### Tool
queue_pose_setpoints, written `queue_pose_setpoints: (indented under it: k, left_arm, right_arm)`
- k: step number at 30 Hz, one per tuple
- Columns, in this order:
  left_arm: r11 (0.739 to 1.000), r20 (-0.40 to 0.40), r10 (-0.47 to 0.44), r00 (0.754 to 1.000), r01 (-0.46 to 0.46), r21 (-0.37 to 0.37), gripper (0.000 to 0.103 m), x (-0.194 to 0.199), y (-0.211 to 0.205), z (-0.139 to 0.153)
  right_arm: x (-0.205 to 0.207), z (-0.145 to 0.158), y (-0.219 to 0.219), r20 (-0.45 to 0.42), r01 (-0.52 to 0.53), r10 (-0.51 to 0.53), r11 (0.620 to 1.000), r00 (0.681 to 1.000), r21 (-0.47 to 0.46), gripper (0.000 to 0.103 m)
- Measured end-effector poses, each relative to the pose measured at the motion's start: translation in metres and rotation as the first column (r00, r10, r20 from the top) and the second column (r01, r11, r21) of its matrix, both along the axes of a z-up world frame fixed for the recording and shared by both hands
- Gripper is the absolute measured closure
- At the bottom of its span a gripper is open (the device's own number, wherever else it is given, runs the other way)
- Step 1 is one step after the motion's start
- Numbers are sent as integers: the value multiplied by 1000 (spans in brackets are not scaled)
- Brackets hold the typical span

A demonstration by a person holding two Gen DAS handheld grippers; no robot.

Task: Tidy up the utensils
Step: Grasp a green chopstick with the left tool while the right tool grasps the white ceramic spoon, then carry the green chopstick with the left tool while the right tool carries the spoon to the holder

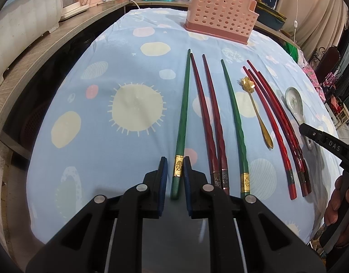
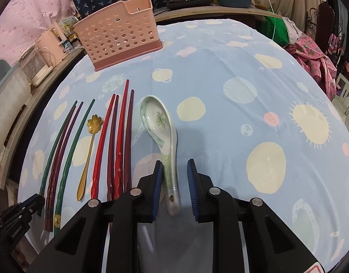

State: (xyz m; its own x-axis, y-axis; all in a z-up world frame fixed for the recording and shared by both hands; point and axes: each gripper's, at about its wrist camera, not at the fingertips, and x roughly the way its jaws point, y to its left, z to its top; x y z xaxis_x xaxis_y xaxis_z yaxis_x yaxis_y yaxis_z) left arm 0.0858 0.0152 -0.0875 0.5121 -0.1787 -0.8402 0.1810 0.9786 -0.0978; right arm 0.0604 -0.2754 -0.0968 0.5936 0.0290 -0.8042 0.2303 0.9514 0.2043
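You're at the pick-up step, with nothing in the holder yet as far as its near wall lets you see. Your left gripper (image 1: 175, 159) stands narrowed around the near, gold-banded end of the leftmost green chopstick (image 1: 184, 104). The right pad is against the chopstick, but a sliver of cloth shows on its left side, so it isn't clamped. Your right gripper (image 2: 175, 162) straddles the handle of the white china spoon (image 2: 156, 118) at the right end of the row. Its left pad touches the handle and its right pad stands off, so this one isn't gripping either (the handle's near tip is blurred).

Next, I'd judge, you need to close each pair of pads fully before lifting. Then carry both pieces to the pink holder (image 1: 219, 13), which stands upright at the far side of the table. The chopstick is long, thin and held by one end, so expect it to droop or swing. The glazed spoon handle may slip.

The count, from left to right:
- Eight chopsticks lying roughly parallel: two green, a dark red pair (image 1: 202, 113) between them, and four in the red bunch (image 2: 121, 136).
- One gold spoon (image 1: 256, 111) with a flower bowl, just left of the red bunch.
- One china spoon.
- One holder.

Everything sits on the blue spotted tablecloth (image 1: 90, 159).
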Motion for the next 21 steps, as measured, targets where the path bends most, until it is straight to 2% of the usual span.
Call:
queue_pose_setpoints:
  k: [4, 5, 11, 17, 21]
  left_arm:
    - [1000, -1, -1, 1000, 1, -21, 90, 0, 3, 1]
    - [1000, -2, 0, 1000, 0, -30, 95, 0, 4, 2]
    - [998, 19, 1, 1000, 0, -60, 95, -9, 7, 14]
    - [996, 99, 5, 995, 3, -87, 96, -11, 12, 49]
    - [995, 183, 17, 983, 1, -95, 96, 2, 13, 83]
  right_arm:
    - [-6, 2, 1, 2, -5, 5, 1000, 1000, 10, 94]
    - [-8, 3, 1, 4, -4, 4, 1000, 1000, 7, 94]
    - [-23, 20, -2, 40, 6, -7, 1000, 999, 5, 95]
    - [-31, 52, -10, 101, 25, -24, 1000, 995, -13, 96]
    - [-25, 74, -17, 149, 28, -24, 999, 989, -24, 96]
